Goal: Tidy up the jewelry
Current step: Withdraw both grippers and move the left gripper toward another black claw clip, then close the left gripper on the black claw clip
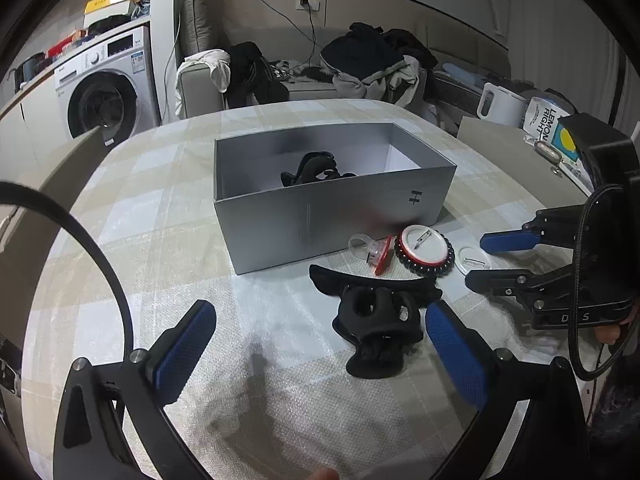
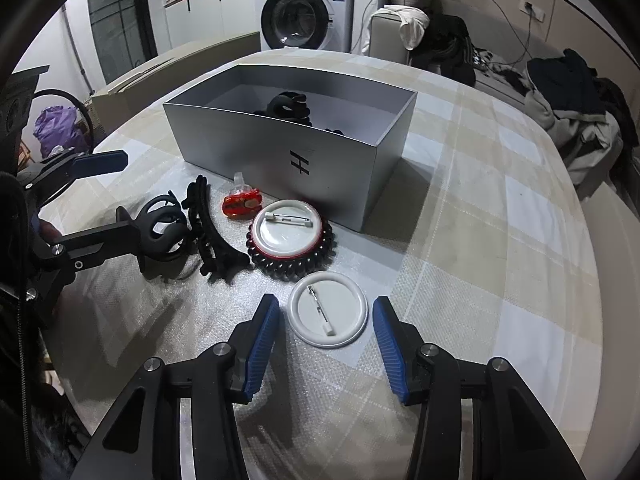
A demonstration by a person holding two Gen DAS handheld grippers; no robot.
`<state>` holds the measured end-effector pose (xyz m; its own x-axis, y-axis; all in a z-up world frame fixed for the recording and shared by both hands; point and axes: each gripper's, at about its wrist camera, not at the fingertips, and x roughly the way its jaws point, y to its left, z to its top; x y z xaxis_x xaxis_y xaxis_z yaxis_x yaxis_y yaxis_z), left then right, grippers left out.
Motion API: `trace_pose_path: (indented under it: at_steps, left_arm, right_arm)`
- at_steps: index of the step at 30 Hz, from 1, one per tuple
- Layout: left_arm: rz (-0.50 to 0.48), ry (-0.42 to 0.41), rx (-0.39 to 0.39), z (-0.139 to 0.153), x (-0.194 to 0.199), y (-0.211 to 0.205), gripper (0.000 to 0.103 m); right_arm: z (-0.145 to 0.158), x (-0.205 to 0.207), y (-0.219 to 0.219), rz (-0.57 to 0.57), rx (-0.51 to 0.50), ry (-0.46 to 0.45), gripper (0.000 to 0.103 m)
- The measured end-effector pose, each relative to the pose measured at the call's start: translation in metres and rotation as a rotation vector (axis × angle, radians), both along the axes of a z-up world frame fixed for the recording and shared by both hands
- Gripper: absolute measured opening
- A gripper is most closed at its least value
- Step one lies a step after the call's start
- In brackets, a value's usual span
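A white pin badge (image 2: 328, 314) lies face down on the checked tablecloth, between the blue pads of my right gripper (image 2: 326, 344). A narrow gap shows on each side of it, so the gripper is open around the badge. My left gripper (image 1: 320, 350) stands wide open over a black claw hair clip (image 1: 376, 328), which lies nearer its right finger (image 1: 456, 352). A long black clip (image 2: 212, 232), a small red clip (image 2: 242, 204) and a red-rimmed badge on a black beaded ring (image 2: 288, 232) lie in front of the grey box (image 2: 256, 148). Another black clip (image 2: 290, 106) is in the box.
The round table's edge curves close on the left (image 1: 84, 184) and right (image 2: 580, 240). Behind it are a washing machine (image 2: 304, 12) and a sofa piled with clothes (image 1: 372, 64). A white kettle (image 1: 500, 104) and a lemon-print bag (image 1: 552, 128) stand on a side surface.
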<state>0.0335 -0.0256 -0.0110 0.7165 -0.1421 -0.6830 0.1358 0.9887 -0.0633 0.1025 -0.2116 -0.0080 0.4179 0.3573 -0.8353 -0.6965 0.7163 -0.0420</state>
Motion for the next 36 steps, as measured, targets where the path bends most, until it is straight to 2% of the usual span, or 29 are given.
trace_pose_path:
  at_steps: [3, 9, 12, 18, 20, 21, 23, 28, 30, 36]
  left_arm:
    - [-0.002, 0.005, -0.002, -0.001, 0.000, 0.000, 0.102]
    - [0.004, 0.014, 0.006, -0.001, 0.002, -0.001, 0.102]
    - [0.006, 0.029, 0.020, -0.001, 0.003, -0.004, 0.102]
    - [-0.038, 0.080, -0.009, -0.005, 0.005, -0.008, 0.100]
    - [-0.054, 0.082, -0.004, -0.005, 0.004, -0.011, 0.087]
    - [-0.063, 0.086, 0.000, -0.005, 0.004, -0.012, 0.084]
    - [-0.075, 0.099, 0.012, -0.008, 0.005, -0.014, 0.069]
    - [-0.101, 0.099, 0.008, -0.011, 0.001, -0.018, 0.055]
    - [-0.126, 0.092, -0.004, -0.010, 0.000, -0.019, 0.044]
    - [-0.156, 0.061, -0.015, -0.003, -0.005, -0.019, 0.043]
  right_arm:
    - [0.000, -0.001, 0.001, 0.007, 0.003, 0.002, 0.040]
    - [0.002, -0.003, -0.002, 0.022, 0.005, 0.011, 0.040]
    - [0.007, -0.004, -0.004, 0.022, 0.035, 0.015, 0.040]
    - [0.024, -0.009, -0.006, 0.028, 0.115, -0.010, 0.040]
    - [0.025, -0.008, -0.007, 0.024, 0.133, -0.009, 0.040]
    - [0.026, -0.008, -0.007, 0.026, 0.136, -0.007, 0.040]
    - [0.026, -0.009, -0.007, 0.031, 0.138, -0.011, 0.040]
    - [0.027, -0.010, -0.006, 0.040, 0.146, -0.010, 0.040]
    - [0.027, -0.010, -0.006, 0.044, 0.149, -0.012, 0.040]
    - [0.028, -0.011, -0.004, 0.052, 0.152, -0.018, 0.040]
